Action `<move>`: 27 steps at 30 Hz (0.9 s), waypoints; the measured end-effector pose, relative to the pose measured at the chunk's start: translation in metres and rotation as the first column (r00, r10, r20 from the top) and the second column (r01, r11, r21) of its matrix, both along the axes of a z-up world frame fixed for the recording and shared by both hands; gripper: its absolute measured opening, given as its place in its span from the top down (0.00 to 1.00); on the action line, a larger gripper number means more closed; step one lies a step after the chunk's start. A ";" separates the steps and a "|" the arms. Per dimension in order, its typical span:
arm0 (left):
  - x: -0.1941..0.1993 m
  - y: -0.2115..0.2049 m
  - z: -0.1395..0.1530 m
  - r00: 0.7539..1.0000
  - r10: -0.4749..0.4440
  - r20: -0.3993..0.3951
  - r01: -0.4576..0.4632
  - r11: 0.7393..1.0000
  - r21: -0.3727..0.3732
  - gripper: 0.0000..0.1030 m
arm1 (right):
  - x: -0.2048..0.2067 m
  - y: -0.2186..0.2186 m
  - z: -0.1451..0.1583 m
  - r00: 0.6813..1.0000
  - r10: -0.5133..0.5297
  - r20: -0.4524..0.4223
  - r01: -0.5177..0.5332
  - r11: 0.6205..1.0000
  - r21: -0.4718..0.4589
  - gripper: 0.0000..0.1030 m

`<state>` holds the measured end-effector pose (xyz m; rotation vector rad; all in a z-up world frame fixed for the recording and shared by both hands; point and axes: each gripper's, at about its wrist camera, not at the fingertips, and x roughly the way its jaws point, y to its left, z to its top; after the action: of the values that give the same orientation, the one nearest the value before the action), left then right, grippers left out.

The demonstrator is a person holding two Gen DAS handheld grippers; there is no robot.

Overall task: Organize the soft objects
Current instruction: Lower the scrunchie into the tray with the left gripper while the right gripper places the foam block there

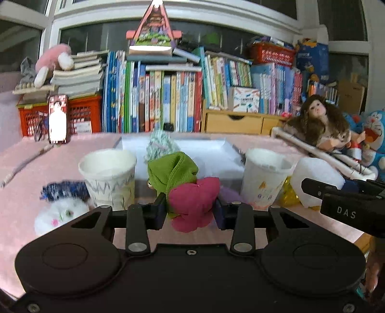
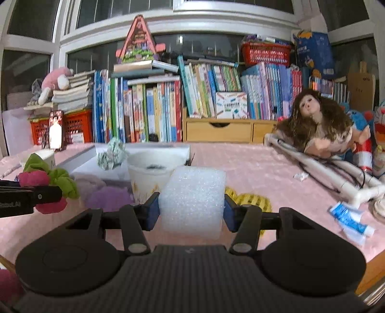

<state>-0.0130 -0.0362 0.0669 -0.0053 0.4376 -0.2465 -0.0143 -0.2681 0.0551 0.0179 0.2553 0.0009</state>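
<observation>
Foam sat pinched in the right claw. The left claw squeezed a pink-and-green cloth above the tabletop.

Matt bubbly foam block, soft cloth bundle (pink, green), paper cups

Dark white-framed windows rise behind a crowded row of books and a pink-covered table.

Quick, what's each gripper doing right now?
Left gripper: closed on the pink and green cloth bundle.
Right gripper: closed on the white foam block.
</observation>
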 end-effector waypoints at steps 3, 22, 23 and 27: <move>0.000 0.002 0.016 1.000 -0.019 0.018 0.018 1.000 0.001 0.65 | 0.000 -0.004 0.011 1.000 -0.005 0.023 0.005 1.000 0.010 0.44; 0.114 0.037 0.102 0.998 0.002 -0.057 -0.002 1.000 0.013 0.64 | 0.072 0.009 0.098 0.983 0.181 0.029 -0.182 0.983 0.025 0.44; 0.126 0.039 0.103 0.997 0.005 -0.080 -0.004 1.000 0.011 0.64 | 0.079 0.012 0.100 0.981 0.192 0.016 -0.192 0.981 0.026 0.44; 0.169 0.046 0.099 0.982 0.004 -0.186 -0.004 1.000 -0.003 0.64 | 0.115 0.026 0.106 0.969 0.239 -0.067 -0.237 0.971 0.031 0.44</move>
<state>0.1555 0.0095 0.1655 -0.0324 0.6236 -0.2435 0.1002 -0.2423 0.1610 0.0094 0.3271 0.2429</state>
